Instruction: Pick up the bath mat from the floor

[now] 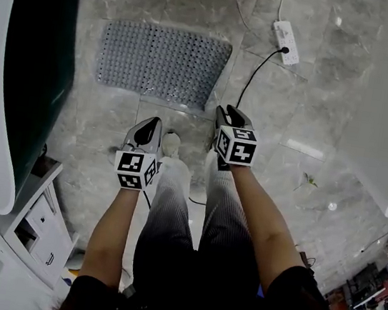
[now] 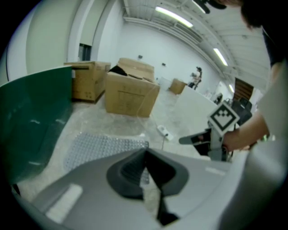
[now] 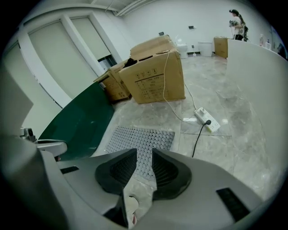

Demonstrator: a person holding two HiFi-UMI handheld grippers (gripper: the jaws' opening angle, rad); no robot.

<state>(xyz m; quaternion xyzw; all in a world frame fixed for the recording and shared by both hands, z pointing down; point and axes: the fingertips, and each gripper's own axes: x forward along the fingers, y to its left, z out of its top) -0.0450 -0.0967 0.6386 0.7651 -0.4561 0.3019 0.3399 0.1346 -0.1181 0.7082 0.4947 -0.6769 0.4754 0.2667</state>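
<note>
ahead of the right claw (image 3: 143,152), the near edge of the bath mat (image 3: 139,137) drops behind its pads; the left claw (image 2: 145,152) hides the mat's near side with its body. the black cable (image 1: 255,72) from the power strip (image 1: 285,40) vanishes under the right claw. print on the cardboard box (image 3: 155,76) beyond the mat is too small to read, and a far person (image 3: 237,22) is only a tiny figure

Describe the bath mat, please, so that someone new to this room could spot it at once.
On the grey marble floor, look just right of the dark green panel. The bath mat lies flat there: a grey rectangle dotted all over with small holes, unlike the white power strip with its black cable further right.
</note>
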